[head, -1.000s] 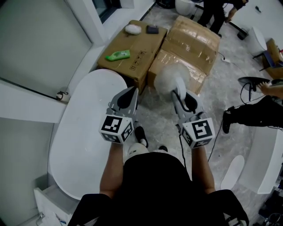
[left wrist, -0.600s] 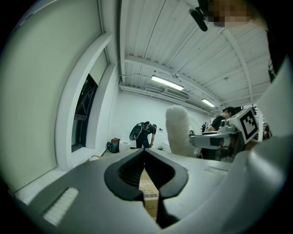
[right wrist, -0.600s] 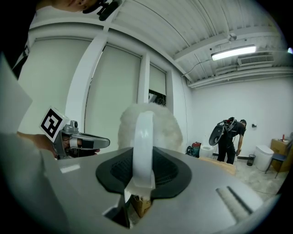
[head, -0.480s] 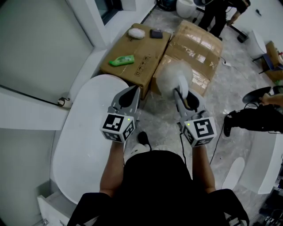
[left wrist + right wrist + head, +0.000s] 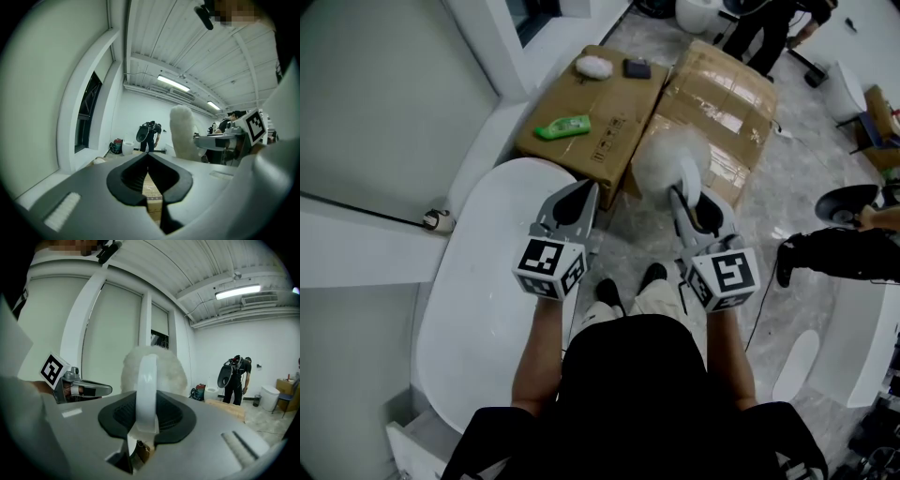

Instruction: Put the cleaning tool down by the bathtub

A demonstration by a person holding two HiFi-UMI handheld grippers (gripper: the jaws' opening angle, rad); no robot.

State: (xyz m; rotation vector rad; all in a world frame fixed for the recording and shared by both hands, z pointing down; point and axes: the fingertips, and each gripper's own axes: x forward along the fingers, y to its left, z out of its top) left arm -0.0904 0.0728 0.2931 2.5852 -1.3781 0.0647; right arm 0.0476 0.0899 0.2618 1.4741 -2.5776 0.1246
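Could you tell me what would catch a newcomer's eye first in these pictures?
First comes the fluffy white cleaning brush, its white handle clamped in the right tool, held out in front of the person. Next is the long white bathtub at the left of the head view, with the closed, empty left tool over its near edge. Beyond them stand two cardboard boxes, with a green bottle lying on the left one.

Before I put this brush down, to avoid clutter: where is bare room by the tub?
Bare floor lies between the tub, the left box and your shoes. The right box has a bare top too. The left box's top is crowded: a bottle, a white puff, a dark item.
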